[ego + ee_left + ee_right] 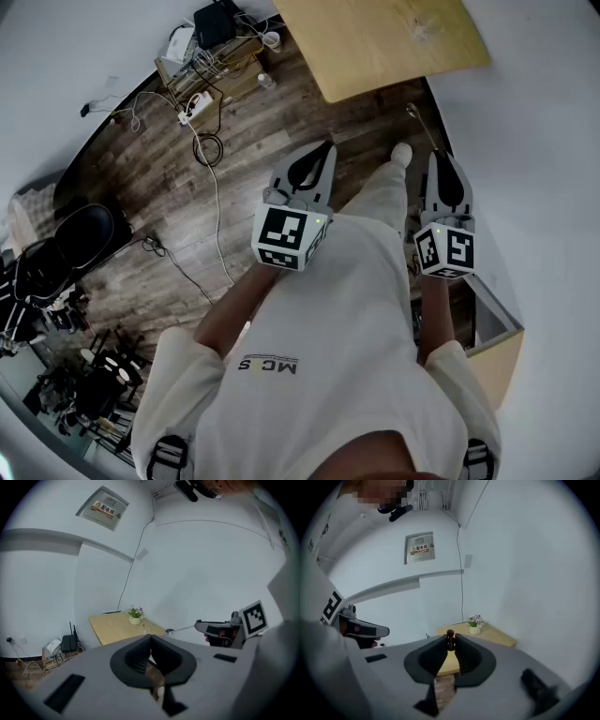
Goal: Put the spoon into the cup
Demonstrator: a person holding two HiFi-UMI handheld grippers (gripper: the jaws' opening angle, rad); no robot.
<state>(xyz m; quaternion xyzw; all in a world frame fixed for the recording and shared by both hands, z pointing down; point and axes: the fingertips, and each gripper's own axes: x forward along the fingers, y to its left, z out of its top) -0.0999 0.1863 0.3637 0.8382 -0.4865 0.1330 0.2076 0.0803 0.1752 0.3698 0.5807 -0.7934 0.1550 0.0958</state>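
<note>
My right gripper [439,155] is shut on the spoon [422,129], whose thin metal shaft points ahead toward the wooden table [375,47]. In the left gripper view the spoon [180,629] sticks out leftward from the right gripper [220,632], bowl at the far end. A dark brown handle knob [450,639] shows between the shut jaws of the right gripper [450,637]. My left gripper [328,145] is shut and holds nothing; its tips meet [150,637]. A small pale thing [146,629] stands on the table near a flower pot [135,616]; I cannot tell if it is the cup.
Both grippers hang over a dark wood floor [178,178], some way from the table in the room's corner. Cables, a power strip [197,103] and a router [216,23] lie by the wall. A black chair [84,234] stands left, a wooden box [492,337] right.
</note>
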